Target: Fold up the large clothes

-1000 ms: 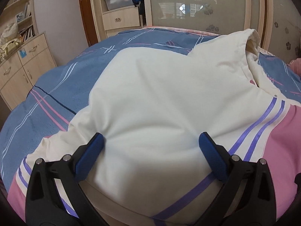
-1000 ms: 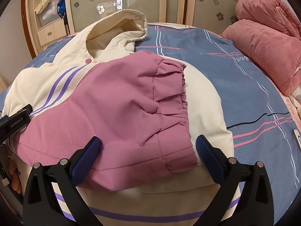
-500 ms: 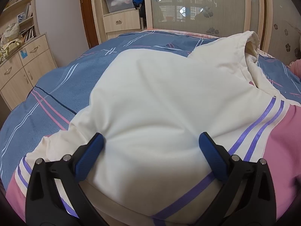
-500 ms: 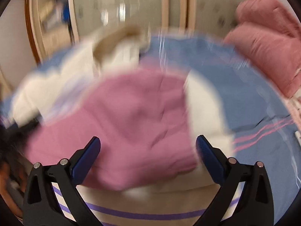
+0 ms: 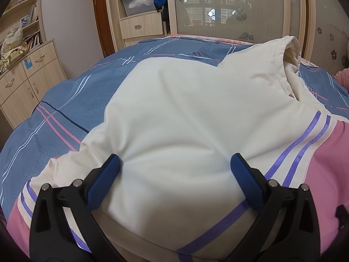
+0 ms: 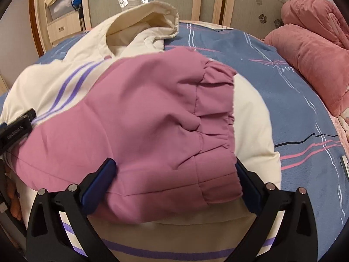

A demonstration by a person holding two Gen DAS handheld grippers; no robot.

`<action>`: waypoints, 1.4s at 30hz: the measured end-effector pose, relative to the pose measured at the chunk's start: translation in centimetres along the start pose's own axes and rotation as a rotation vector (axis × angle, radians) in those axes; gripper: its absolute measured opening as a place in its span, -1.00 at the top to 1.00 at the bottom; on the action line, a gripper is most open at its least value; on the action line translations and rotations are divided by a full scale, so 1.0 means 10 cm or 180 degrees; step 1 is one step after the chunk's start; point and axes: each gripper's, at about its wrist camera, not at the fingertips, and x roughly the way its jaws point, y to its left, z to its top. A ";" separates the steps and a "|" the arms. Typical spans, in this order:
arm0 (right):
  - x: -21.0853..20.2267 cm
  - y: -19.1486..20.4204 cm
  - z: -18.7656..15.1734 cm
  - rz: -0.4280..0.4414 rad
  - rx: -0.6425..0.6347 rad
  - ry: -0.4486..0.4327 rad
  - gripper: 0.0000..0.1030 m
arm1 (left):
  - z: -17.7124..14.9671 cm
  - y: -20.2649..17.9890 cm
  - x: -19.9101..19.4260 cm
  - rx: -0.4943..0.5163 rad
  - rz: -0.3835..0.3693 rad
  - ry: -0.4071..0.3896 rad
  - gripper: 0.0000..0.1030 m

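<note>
A cream hooded jacket (image 5: 185,113) with purple stripes and pink sleeves lies on the blue bed. My left gripper (image 5: 174,168) is open, its fingers pressed into the cream back panel. In the right wrist view the pink sleeve (image 6: 152,126) with a gathered cuff lies folded across the jacket body (image 6: 253,113). My right gripper (image 6: 174,170) is open, its fingers on either side of the sleeve's near edge. The hood (image 6: 148,21) stands up at the far end. The left gripper's body (image 6: 15,128) shows at the left edge.
The blue plaid bedspread (image 5: 69,100) surrounds the jacket. A rolled pink blanket (image 6: 309,50) lies at the right of the bed. A wardrobe (image 5: 139,21) and a low cabinet (image 5: 26,76) stand beyond the bed. A small object (image 6: 345,163) lies at the bed's right edge.
The right gripper moved forward and down onto the pink sleeve, with motion blur in between. The left gripper stayed nearly still on the cream panel.
</note>
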 end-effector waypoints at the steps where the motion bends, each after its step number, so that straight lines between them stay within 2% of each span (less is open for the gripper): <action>1: -0.07 -0.02 0.01 0.0043 0.0072 -0.0115 -0.97 | 0.00 0.00 0.00 -0.0001 -0.0001 -0.0001 -0.96; 4: -0.21 -0.08 0.03 0.0224 0.0228 -0.0364 -0.97 | 0.00 0.00 0.00 -0.0003 -0.0004 0.0000 -0.96; 5: -0.21 -0.09 0.03 0.0218 0.0248 -0.0361 -0.97 | 0.01 0.01 0.00 -0.0005 -0.0008 -0.0001 -0.96; 6: -0.17 -0.09 0.03 0.0155 0.0251 -0.0294 -0.97 | 0.01 0.01 0.00 -0.0007 -0.0012 -0.0003 -0.96; 8: 0.09 -0.09 0.01 0.0060 0.0219 0.0089 -0.97 | 0.01 0.02 0.00 -0.0011 -0.0023 -0.0006 -0.96; 12: 0.12 -0.04 0.02 -0.0014 0.0121 0.0111 -0.97 | 0.02 0.03 -0.02 -0.0023 -0.0014 -0.0034 -0.96; 15: 0.11 0.00 -0.01 -0.0059 0.0079 0.0085 -0.97 | 0.08 0.02 -0.28 -0.0012 0.0102 -0.0320 -0.96; 17: 0.12 -0.01 0.00 -0.0052 0.0077 0.0088 -0.97 | 0.15 -0.08 -0.47 0.0202 -0.0056 -0.0517 -0.96; 18: 0.13 0.00 0.00 -0.0053 0.0073 0.0087 -0.97 | 0.17 -0.14 -0.50 0.0318 -0.0095 -0.0526 -0.96; 20: 0.14 -0.02 0.00 -0.0063 0.0060 0.0081 -0.97 | 0.16 -0.30 -0.48 0.0531 -0.0248 -0.0393 -0.96; 21: 0.13 -0.01 -0.01 -0.0070 0.0053 0.0075 -0.97 | 0.09 -0.45 -0.39 0.0693 -0.0494 -0.0143 -0.96; 22: 0.13 -0.01 -0.01 -0.0077 0.0050 0.0070 -0.97 | 0.04 -0.55 -0.32 0.0798 -0.0588 0.0008 -0.96; 23: 0.13 -0.01 0.00 -0.0082 0.0049 0.0074 -0.97 | -0.05 -0.68 -0.25 0.0952 -0.0529 0.0094 -0.96; 24: 0.14 0.00 0.00 -0.0086 0.0043 0.0081 -0.97 | -0.13 -0.80 -0.24 0.1128 -0.0292 -0.0023 -0.96; 25: 0.14 0.01 -0.01 -0.0108 0.0026 0.0078 -0.97 | -0.14 -0.83 -0.25 0.1140 -0.0260 -0.0060 -0.96; 28: 0.13 0.00 0.01 -0.0087 0.0046 0.0057 -0.97 | -0.08 -0.76 -0.19 0.0980 -0.0413 0.0051 -0.96; 29: 0.10 -0.02 0.02 -0.0063 0.0093 0.0008 -0.97 | -0.07 -0.72 -0.18 0.0940 -0.0467 0.0073 -0.96; 31: -0.06 -0.08 0.02 -0.0050 0.0247 -0.0286 -0.97 | -0.03 -0.66 -0.16 0.0853 -0.0573 0.0099 -0.96; 34: -0.29 -0.13 0.02 0.0040 0.0349 -0.0658 -0.97 | -0.06 -0.68 -0.18 0.0861 -0.0553 0.0057 -0.96; 35: -0.32 -0.14 0.03 0.0056 0.0355 -0.0691 -0.97 | -0.08 -0.69 -0.19 0.0864 -0.0546 0.0049 -0.96; 37: -0.18 -0.14 0.04 0.0087 0.0321 -0.0429 -0.97 | -0.11 -0.70 -0.17 0.0857 -0.0551 0.0050 -0.96; 39: 0.11 -0.09 0.01 0.0083 0.0231 0.0041 -0.97 | -0.12 -0.71 -0.17 0.0860 -0.0546 0.0049 -0.96; 41: 0.13 -0.01 -0.01 -0.0032 0.0098 0.0021 -0.97 | -0.13 -0.68 -0.24 0.0819 -0.0482 -0.0031 -0.96; 42: 0.09 0.01 -0.01 -0.0063 0.0067 -0.0023 -0.97 | -0.11 -0.62 -0.37 0.0723 -0.0262 -0.0242 -0.96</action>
